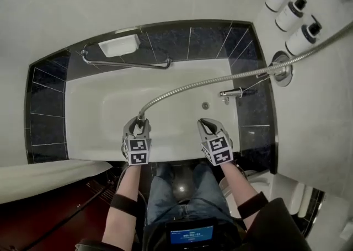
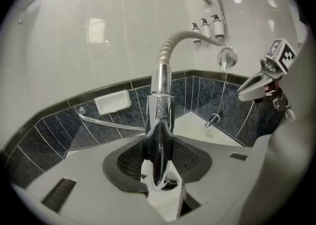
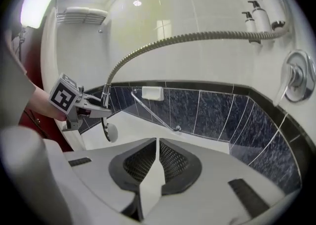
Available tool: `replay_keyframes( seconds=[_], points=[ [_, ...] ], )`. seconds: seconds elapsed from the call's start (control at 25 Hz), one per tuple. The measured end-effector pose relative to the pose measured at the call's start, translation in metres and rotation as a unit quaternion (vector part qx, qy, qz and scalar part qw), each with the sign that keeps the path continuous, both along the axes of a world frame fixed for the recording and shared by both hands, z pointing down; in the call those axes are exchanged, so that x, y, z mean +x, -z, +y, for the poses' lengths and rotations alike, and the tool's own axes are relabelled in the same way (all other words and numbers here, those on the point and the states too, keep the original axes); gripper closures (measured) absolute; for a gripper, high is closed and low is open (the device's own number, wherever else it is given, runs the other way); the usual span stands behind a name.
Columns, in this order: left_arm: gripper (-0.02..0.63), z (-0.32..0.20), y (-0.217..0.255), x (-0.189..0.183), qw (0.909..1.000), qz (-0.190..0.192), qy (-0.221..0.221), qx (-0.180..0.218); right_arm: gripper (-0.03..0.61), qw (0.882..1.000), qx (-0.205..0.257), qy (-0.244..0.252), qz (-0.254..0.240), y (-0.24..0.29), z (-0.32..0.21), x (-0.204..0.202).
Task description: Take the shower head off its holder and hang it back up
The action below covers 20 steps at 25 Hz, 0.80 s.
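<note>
Gripping the chrome shower head (image 2: 160,100) by its handle, the left gripper (image 1: 137,126) holds it above the white bathtub (image 1: 94,128), close to the near edge; the metal hose (image 1: 209,81) arches off toward the right wall, past the round valve (image 1: 282,69). Just beside it, the right gripper (image 3: 157,162) is clenched on nothing

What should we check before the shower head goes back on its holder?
1. Left gripper shut tight on the shower head: ok.
2. Right gripper shut and empty, free to help: ok.
3. Hose runs over the bathtub without kinks: ok.
4. Hose clear of the tap: ok.
5. Hose clear of the soap bottles: cannot tell, it passes close under the lowest one.
6. Holder in plain sight: cannot tell.
</note>
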<state>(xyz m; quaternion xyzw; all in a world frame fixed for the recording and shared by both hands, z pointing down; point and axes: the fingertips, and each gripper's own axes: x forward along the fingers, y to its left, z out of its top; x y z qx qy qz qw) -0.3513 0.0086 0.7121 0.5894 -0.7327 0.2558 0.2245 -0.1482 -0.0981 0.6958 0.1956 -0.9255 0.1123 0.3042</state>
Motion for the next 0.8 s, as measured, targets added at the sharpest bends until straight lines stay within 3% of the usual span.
replay_keyframes(
  seconds=[0.28, 0.8],
  points=[
    [0.479, 0.036, 0.111, -0.007, 0.9987, -0.033, 0.017, 0.035, 0.535, 0.998, 0.035, 0.024, -0.039, 0.099, 0.003, -0.014],
    [0.480, 0.043, 0.236, -0.043, 0.9849, -0.153, 0.038, 0.071, 0.535, 0.990, 0.099, 0.039, -0.097, 0.218, -0.013, -0.019]
  ],
)
